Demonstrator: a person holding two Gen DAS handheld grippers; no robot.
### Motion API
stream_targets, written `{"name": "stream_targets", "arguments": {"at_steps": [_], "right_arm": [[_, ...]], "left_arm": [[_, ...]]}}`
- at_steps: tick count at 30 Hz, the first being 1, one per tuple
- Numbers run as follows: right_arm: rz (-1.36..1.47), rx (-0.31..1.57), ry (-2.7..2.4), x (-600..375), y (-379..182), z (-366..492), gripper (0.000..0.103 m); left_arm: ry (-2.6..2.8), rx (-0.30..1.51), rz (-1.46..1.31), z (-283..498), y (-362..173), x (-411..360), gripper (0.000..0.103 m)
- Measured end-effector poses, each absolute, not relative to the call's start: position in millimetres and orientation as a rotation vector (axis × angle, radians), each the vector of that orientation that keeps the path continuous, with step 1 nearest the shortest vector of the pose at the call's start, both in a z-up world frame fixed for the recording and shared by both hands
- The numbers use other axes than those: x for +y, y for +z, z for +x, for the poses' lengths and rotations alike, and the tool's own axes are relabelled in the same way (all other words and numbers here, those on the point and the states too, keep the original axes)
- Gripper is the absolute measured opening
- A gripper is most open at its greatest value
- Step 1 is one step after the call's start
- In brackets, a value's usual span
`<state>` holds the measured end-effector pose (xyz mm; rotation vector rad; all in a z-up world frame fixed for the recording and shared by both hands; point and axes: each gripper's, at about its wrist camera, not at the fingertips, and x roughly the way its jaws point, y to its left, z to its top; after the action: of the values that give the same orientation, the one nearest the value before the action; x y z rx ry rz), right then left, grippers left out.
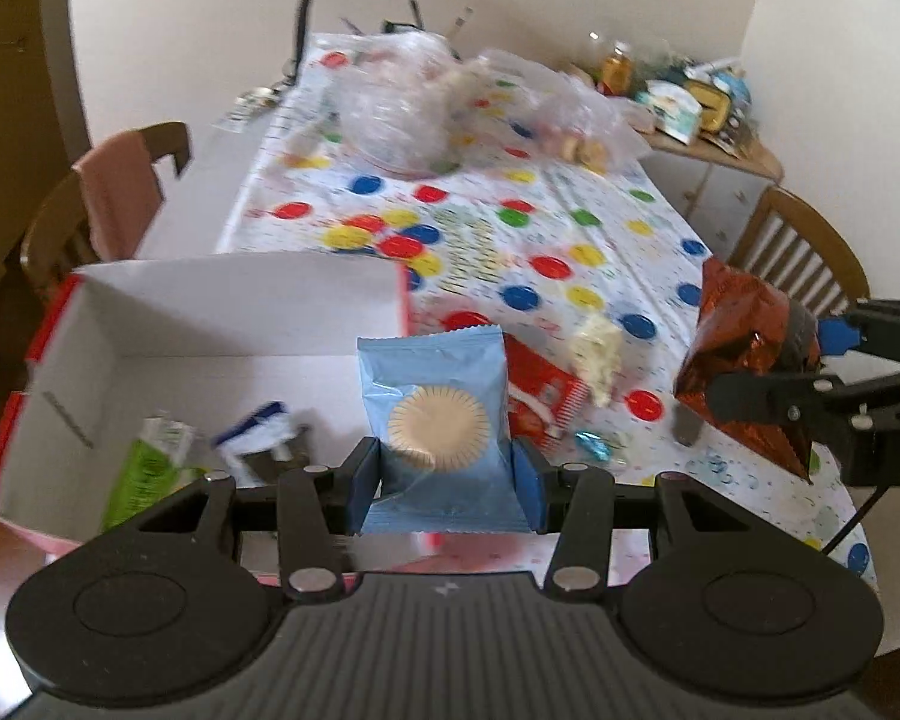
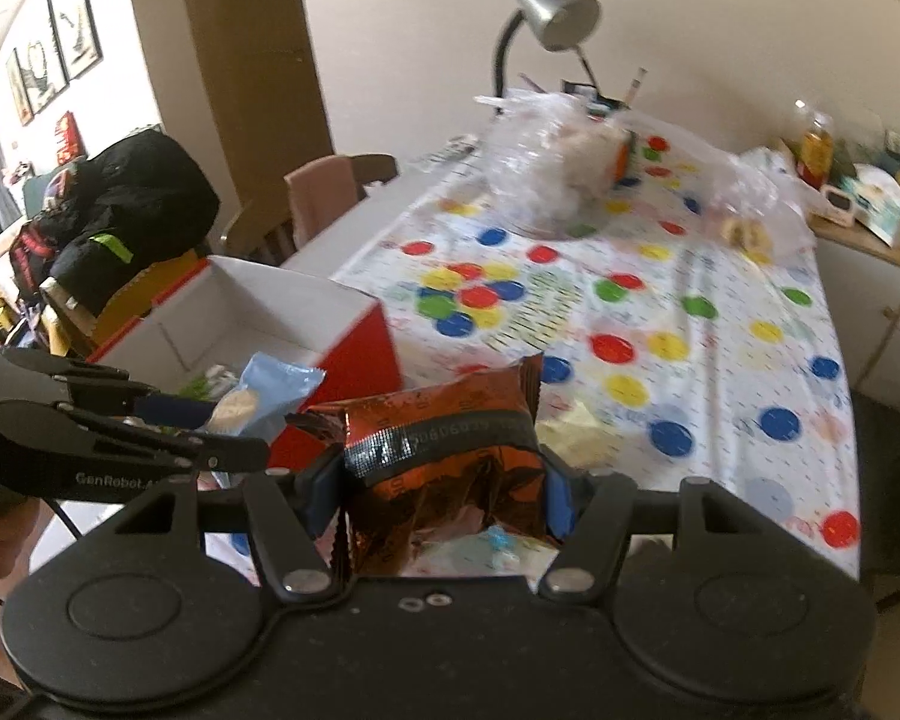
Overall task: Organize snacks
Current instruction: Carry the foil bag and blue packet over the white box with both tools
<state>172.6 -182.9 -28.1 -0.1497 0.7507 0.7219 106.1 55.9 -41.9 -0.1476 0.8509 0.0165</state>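
Two grippers aloft, each clamped on a snack: left gripper (image 1: 444, 480) pinches blue biscuit packet (image 1: 435, 420) above box (image 1: 210, 312); right gripper (image 2: 444, 492), at three o'clock, grips brown foil bag (image 2: 450, 450).

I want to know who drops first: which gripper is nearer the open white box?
Left. The left gripper, holding the blue cookie packet, hangs at the white box's near corner. The right gripper, holding the brown foil packet, is farther off, over the tablecloth.
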Motion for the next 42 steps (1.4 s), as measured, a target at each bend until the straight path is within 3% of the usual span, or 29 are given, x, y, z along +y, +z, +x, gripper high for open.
{"name": "stream_targets", "arguments": {"at_steps": [15,26,42], "right_arm": [[-0.180,0.734,0.783,-77.4,-22.5,145.0,0.063],[-0.219,0.777,0.799,-7.9,-47.1,146.9,0.063],[-0.318,0.924,0.755,60.3,-107.0,180.6,0.063]], "left_arm": [[0.131,0.807,-0.177,77.8,-31.5,166.2,0.046],[0.195,0.886,-0.159,90.7,-64.9,227.0,0.046],[0.129,0.982,-0.029,122.1,-105.4,228.1,0.046]]}}
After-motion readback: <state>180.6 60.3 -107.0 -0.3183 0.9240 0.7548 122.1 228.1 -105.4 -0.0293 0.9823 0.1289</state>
